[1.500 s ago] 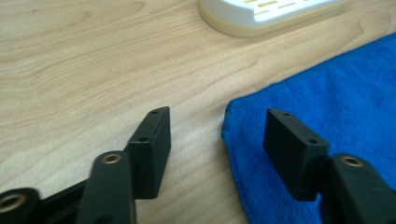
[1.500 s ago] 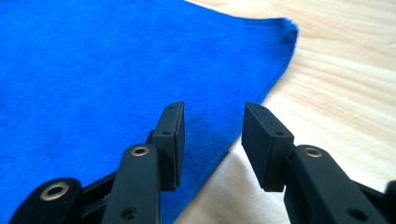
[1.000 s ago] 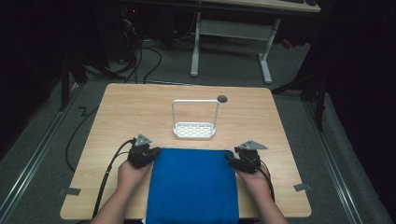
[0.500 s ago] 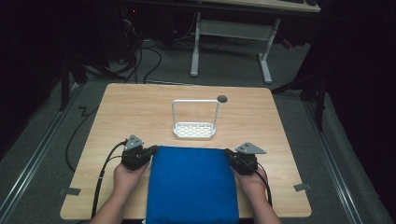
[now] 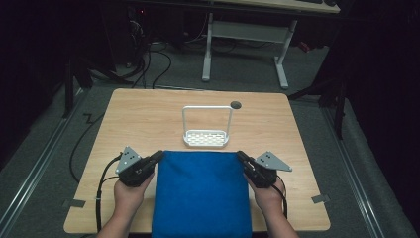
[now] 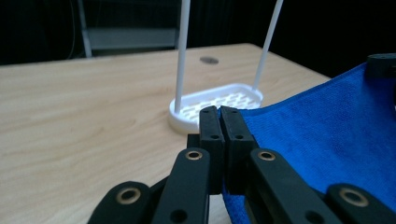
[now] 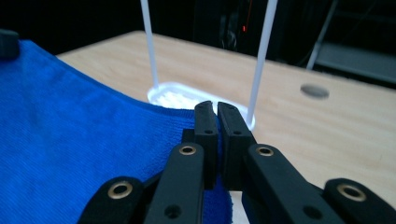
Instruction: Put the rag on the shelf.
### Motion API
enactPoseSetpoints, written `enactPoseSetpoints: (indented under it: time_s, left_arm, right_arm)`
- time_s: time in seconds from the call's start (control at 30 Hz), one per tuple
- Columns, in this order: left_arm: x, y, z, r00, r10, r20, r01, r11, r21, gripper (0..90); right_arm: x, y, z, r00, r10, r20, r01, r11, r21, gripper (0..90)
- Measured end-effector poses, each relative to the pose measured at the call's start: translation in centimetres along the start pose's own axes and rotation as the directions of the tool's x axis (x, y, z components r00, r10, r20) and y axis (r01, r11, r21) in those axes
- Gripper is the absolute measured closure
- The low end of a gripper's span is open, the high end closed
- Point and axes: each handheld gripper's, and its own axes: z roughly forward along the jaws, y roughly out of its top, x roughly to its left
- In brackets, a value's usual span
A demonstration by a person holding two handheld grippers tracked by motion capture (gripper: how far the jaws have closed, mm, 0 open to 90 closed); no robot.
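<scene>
A blue cloth (image 5: 200, 193) fills the lower middle of the high view, spread on a pale wood table (image 5: 148, 119). Its two far corners are pinched, one by the left gripper (image 5: 157, 156) at lower left, one by the right gripper (image 5: 240, 157) at lower right, each with jaws closed tight on the fabric. The left gripper view shows the cloth (image 6: 327, 135) running off to the right from the shut jaws; the right gripper view shows it (image 7: 84, 140) to the left. To do this step well, both hands should probably move together, keeping the far edge taut and level so the soft, nappy terry does not sag or slip. Just above the cloth's edge stands a white plastic rack (image 5: 206, 137), a perforated oval base with a thin arched handle; give it room.
</scene>
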Motion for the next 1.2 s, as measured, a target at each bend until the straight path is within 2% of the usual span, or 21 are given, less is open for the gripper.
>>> enactPoseSetpoints:
  time_s: [0.1, 0.27, 0.4, 0.5, 0.63, 0.77, 0.93, 1.03, 1.2]
  left_arm:
    - [-0.4, 0.7, -0.7, 1.0, -0.007, 0.005, 0.007, 0.9985, -0.054, 88.9]
    - [-1.1, 1.6, -1.5, 0.9999, 0.013, 0.004, -0.012, 0.9942, -0.107, 88.8]
    - [-1.5, 2.4, -2.2, 0.9999, 0.013, 0.008, -0.012, 0.9878, -0.155, 88.9]
    - [-1.6, 2.9, -2.6, 0.9999, 0.017, 0.002, -0.016, 0.9829, -0.183, 88.9]
    - [-1.6, 4.0, -3.3, 0.9989, 0.044, -0.018, -0.046, 0.9742, -0.221, 88.9]
    - [-1.7, 5.0, -3.7, 0.9985, 0.05, -0.023, -0.054, 0.9659, -0.253, 88.9]
    - [-1.9, 6.7, -3.7, 0.9961, 0.081, -0.036, -0.088, 0.9483, -0.305, 89.0]
    - [-1.8, 7.6, -3.3, 0.9954, 0.09, -0.034, -0.096, 0.9454, -0.312, 89.0]
    - [-1.6, 9.5, -2.6, 0.9909, 0.126, -0.047, -0.135, 0.9373, -0.322, 89.0]
  right_arm:
    - [0.4, 1.1, -1.0, 0.9997, -0.022, 0.006, 0.023, 0.998, -0.055, 88.0]
    - [0.6, 2.3, -2.5, 0.9998, -0.017, 0.011, 0.018, 0.993, -0.119, 88.0]
    - [0.7, 3.6, -3.9, 0.9996, -0.023, 0.018, 0.026, 0.984, -0.175, 88.0]
    - [0.6, 4.0, -4.4, 0.9995, -0.02, 0.024, 0.024, 0.98, -0.196, 88.0]
    - [0.4, 4.9, -5.4, 0.9989, -0.03, 0.037, 0.038, 0.972, -0.231, 88.0]
    - [0.5, 6.0, -6.1, 0.9975, -0.048, 0.051, 0.06, 0.963, -0.263, 88.0]
    - [0.6, 7.2, -6.5, 0.9963, -0.056, 0.065, 0.073, 0.951, -0.3, 88.1]
    - [0.4, 8.1, -6.4, 0.9958, -0.058, 0.072, 0.077, 0.946, -0.314, 88.1]
    - [-0.4, 9.6, -5.8, 0.9959, -0.046, 0.078, 0.07, 0.943, -0.326, 88.1]
